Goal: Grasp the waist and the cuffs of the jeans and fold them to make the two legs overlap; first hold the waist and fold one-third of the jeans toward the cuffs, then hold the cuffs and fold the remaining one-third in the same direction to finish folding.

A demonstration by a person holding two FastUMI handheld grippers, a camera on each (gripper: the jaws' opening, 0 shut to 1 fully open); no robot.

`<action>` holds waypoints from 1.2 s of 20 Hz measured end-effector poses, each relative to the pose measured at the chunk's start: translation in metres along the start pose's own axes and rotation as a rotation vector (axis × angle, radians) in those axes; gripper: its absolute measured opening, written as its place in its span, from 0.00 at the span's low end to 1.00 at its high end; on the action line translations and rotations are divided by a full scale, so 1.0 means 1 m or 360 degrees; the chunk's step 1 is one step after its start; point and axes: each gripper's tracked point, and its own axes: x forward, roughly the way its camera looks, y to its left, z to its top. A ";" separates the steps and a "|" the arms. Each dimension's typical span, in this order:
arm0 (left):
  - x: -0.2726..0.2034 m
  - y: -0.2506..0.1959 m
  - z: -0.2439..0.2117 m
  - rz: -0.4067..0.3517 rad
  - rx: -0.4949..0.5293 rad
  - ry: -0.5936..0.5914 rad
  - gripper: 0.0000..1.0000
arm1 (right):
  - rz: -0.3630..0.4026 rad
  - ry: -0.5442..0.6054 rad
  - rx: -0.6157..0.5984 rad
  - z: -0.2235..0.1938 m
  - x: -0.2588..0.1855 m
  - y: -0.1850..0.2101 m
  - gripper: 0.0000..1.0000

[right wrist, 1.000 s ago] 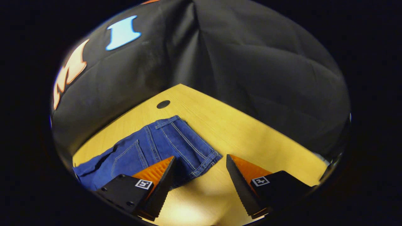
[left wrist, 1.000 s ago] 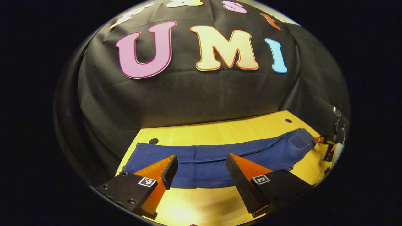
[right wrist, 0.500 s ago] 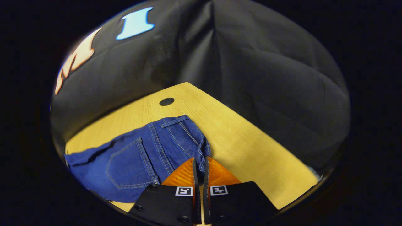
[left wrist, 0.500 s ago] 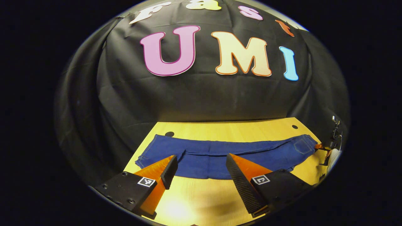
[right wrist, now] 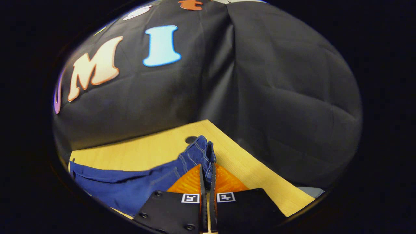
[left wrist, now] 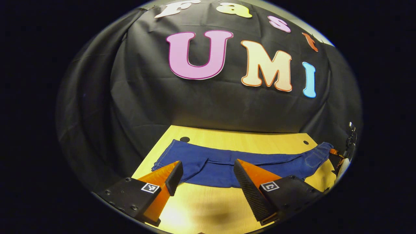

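Right gripper is clamped on the waist edge of the jeans, both fingers pressing the denim w/ the band bunched up between and above the tips, lifted off the table. Left gripper hangs w/ fingers spread wide, nothing between them, above the near table edge, just short of the cuff end. Jeans stretch across the yellow table, waist end raised at far right by the right gripper. Black cloth wall behind.
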 end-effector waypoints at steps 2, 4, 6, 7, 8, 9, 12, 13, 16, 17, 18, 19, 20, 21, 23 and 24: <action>0.004 0.014 0.002 -0.0001 -0.0004 0.0009 0.98 | 0.0072 -0.0082 -0.0006 -0.004 -0.009 -0.002 0.05; 0.010 0.026 0.001 -0.0016 -0.0005 0.0016 0.98 | 0.0144 -0.0157 -0.0018 -0.011 -0.009 -0.003 0.05; 0.015 0.037 0.001 -0.0040 -0.0018 0.0025 0.98 | 0.0224 -0.0218 -0.0028 -0.017 -0.003 -0.003 0.05; 0.020 0.042 -0.001 -0.0052 -0.0024 0.0032 0.98 | 0.0259 -0.0242 -0.0027 -0.019 -0.001 -0.003 0.05; 0.024 0.047 -0.003 -0.0069 -0.0030 0.0043 0.98 | 0.0296 -0.0261 -0.0027 -0.020 0.000 -0.002 0.05; 0.027 0.052 -0.005 -0.0082 -0.0032 0.0053 0.98 | 0.0327 -0.0287 -0.0024 -0.019 0.001 -0.002 0.05; 0.039 0.071 -0.009 -0.0123 -0.0020 0.0088 0.98 | 0.0417 -0.0338 -0.0009 -0.020 0.004 -0.001 0.05; 0.042 0.078 -0.010 -0.0133 -0.0014 0.0097 0.98 | 0.0455 -0.0355 -0.0001 -0.023 0.005 0.001 0.06; 0.054 0.098 -0.012 -0.0165 -0.0008 0.0121 0.98 | 0.0550 -0.0379 -0.0015 -0.025 0.008 0.004 0.05; 0.057 0.103 -0.015 -0.0175 -0.0003 0.0132 0.98 | 0.0596 -0.0379 -0.0023 -0.025 0.008 0.006 0.05; 0.060 0.110 -0.015 -0.0180 0.0003 0.0141 0.99 | 0.0640 -0.0391 -0.0036 -0.025 0.008 0.007 0.05; 0.063 0.116 -0.018 -0.0188 0.0004 0.0153 0.94 | 0.0679 -0.0384 -0.0060 -0.028 0.010 0.008 0.05; 0.067 0.121 -0.019 -0.0197 0.0002 0.0162 0.94 | 0.0715 -0.0367 -0.0084 -0.031 0.010 0.009 0.05; 0.069 0.125 -0.022 -0.0205 -0.0002 0.0174 0.94 | 0.0750 -0.0345 -0.0108 -0.035 0.012 0.011 0.05; 0.076 0.136 -0.028 -0.0211 -0.0011 0.0197 0.94 | 0.0806 -0.0286 -0.0150 -0.045 0.018 0.016 0.05; 0.080 0.140 -0.031 -0.0212 -0.0015 0.0209 0.94 | 0.0824 -0.0258 -0.0174 -0.049 0.020 0.018 0.05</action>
